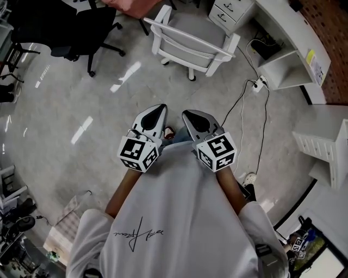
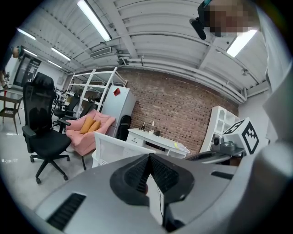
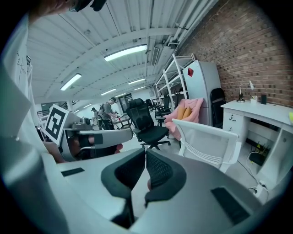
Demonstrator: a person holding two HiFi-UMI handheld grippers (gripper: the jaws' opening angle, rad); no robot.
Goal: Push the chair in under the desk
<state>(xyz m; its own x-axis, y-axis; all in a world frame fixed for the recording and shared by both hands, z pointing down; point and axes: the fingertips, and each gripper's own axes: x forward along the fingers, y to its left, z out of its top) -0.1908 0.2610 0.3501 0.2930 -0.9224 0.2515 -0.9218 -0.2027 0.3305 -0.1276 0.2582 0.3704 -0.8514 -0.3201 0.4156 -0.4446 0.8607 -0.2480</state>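
A white chair (image 1: 190, 46) stands on the grey floor ahead of me, apart from the white desk (image 1: 293, 32) at the upper right, its backrest towards me. My left gripper (image 1: 157, 112) and right gripper (image 1: 194, 115) hang side by side close to my chest, well short of the chair. Both are shut with nothing between the jaws. In the left gripper view the gripper (image 2: 149, 156) points at the chair's (image 2: 114, 148) back, with the desk (image 2: 155, 139) behind it. In the right gripper view the gripper (image 3: 145, 154) has the chair (image 3: 208, 139) to its right, before the desk (image 3: 261, 112).
A black office chair (image 1: 70, 27) stands at the upper left, with a pink sofa (image 1: 136, 6) behind it. A drawer unit (image 1: 231, 11) sits beside the desk. A power strip (image 1: 260, 84) and cables trail across the floor on the right. White shelving (image 1: 326, 141) stands at the right edge.
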